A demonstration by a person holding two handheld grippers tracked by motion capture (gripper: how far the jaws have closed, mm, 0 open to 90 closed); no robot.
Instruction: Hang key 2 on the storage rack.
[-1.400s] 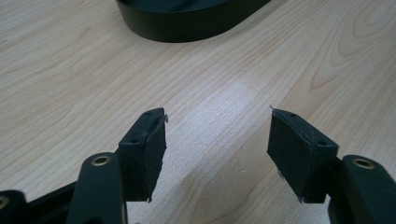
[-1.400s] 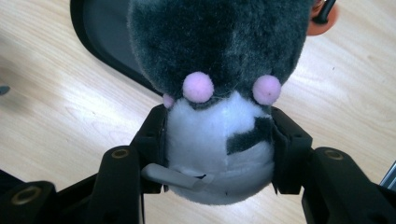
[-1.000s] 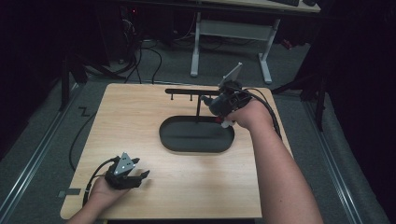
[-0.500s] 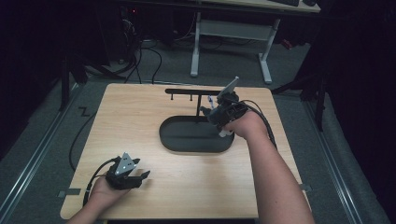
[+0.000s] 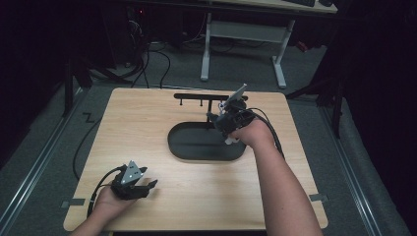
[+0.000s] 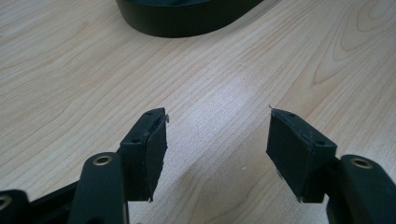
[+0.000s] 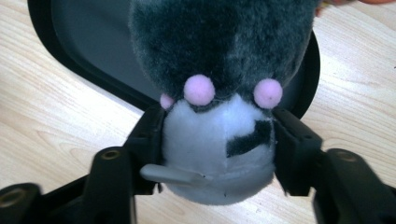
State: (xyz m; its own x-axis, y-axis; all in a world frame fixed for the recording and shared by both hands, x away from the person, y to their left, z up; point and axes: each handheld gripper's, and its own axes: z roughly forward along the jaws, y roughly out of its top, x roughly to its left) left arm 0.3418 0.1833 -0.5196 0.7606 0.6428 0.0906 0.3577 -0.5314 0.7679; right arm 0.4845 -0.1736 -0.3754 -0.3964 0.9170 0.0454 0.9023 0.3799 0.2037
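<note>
A grey and white plush toy (image 7: pixel 219 116) with pink pom-poms is being lowered by the right claw (image 7: pixel 217 140) toward the black oval tray (image 5: pixel 196 150), and the jaws have just been opening, with the toy between them and its white part touching both pads as far as can be told, so it is judged that the grip is being eased rather than let go. For the step to go well, the toy is best being kept over the tray's floor just ahead of the claw, not over the near rim, and the jaws are best being widened only once the plush is resting, since the soft body may be clinging to one pad. In the right claw view the toy and pads are being shown close up, whereas in the high view the right claw (image 5: pixel 227 119) is being seen at the tray's far right end, beside a black hook rack (image 5: pixel 206 97). The left claw (image 5: pixel 135 186), open and empty, is being rested on the bench (image 5: pixel 147 123), well apart; its view is showing bare wood between its pads (image 6: pixel 152 149) and the tray's wall ahead.
</note>
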